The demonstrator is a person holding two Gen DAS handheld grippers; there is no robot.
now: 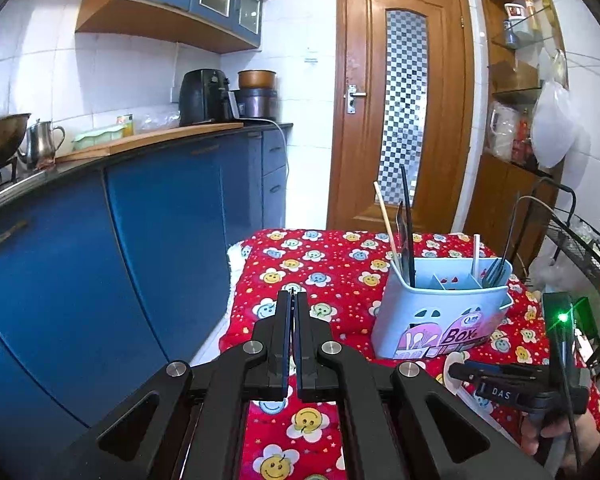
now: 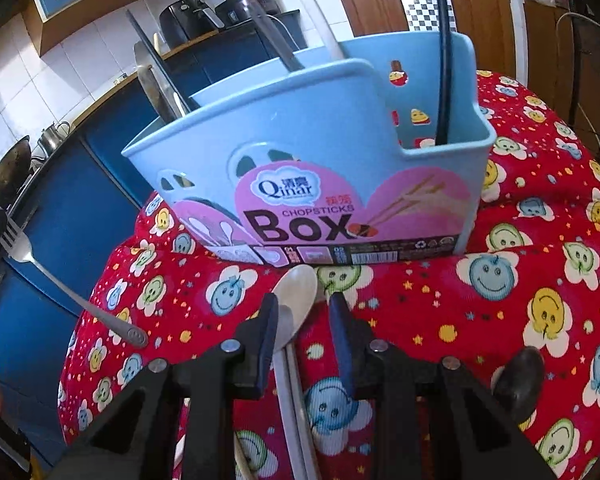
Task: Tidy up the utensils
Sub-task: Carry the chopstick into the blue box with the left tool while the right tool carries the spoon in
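Observation:
A light-blue chopsticks box (image 1: 440,312) (image 2: 312,152) stands on the red smiley tablecloth (image 1: 332,264) (image 2: 520,280) and holds several utensils upright. My left gripper (image 1: 293,294) is shut, raised left of the box; in the right wrist view a metal fork (image 2: 60,284) sticks out of it at the far left. My right gripper (image 2: 304,304) is open, low over the cloth just before the box. A white spoon (image 2: 298,292) and another pale utensil lie between its fingers (image 2: 270,320). A black spoon (image 2: 518,376) lies at the right.
Blue kitchen cabinets (image 1: 140,240) run along the left with a counter, kettle (image 1: 42,142) and air fryer (image 1: 202,96). A wooden door (image 1: 400,100) is behind the table. A black wire rack (image 1: 580,248) stands at the right edge.

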